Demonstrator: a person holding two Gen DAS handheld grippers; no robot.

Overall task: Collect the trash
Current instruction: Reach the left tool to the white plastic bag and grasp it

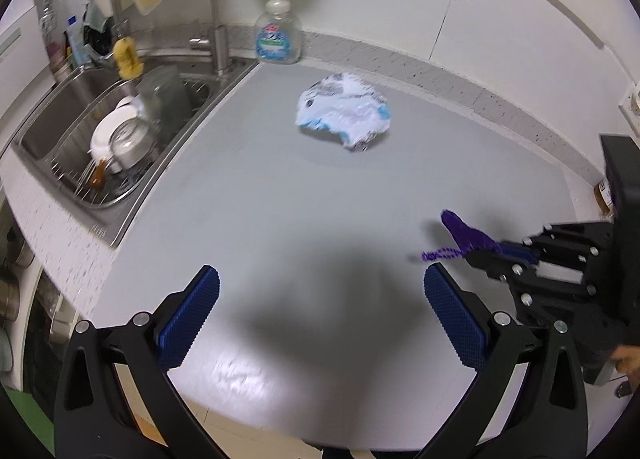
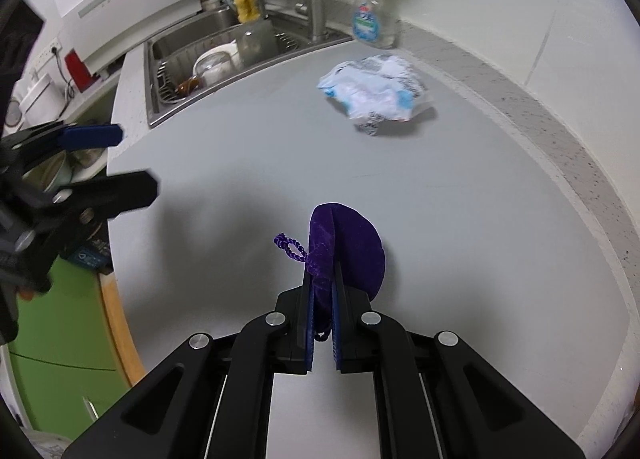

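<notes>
A small purple velvet pouch (image 2: 352, 251) with a braided drawstring sits pinched between the blue pads of my right gripper (image 2: 322, 279), which is shut on it just above the grey counter (image 2: 248, 163). The left wrist view shows the same pouch (image 1: 468, 237) sticking out of the right gripper (image 1: 486, 255) at the right edge. A crumpled white and blue plastic wrapper (image 1: 344, 115) lies farther back on the counter (image 1: 280, 199), also visible as the wrapper (image 2: 376, 91) ahead of the pouch. My left gripper (image 1: 320, 291) hovers open over bare counter, nothing between its pads.
A steel sink (image 1: 72, 179) full of dishes lies at the left, with a tall faucet (image 1: 216, 19) and a soap pump bottle (image 1: 278, 31) behind it. A white wall and speckled backsplash bound the counter's far side. A jar (image 1: 604, 195) stands at the right edge.
</notes>
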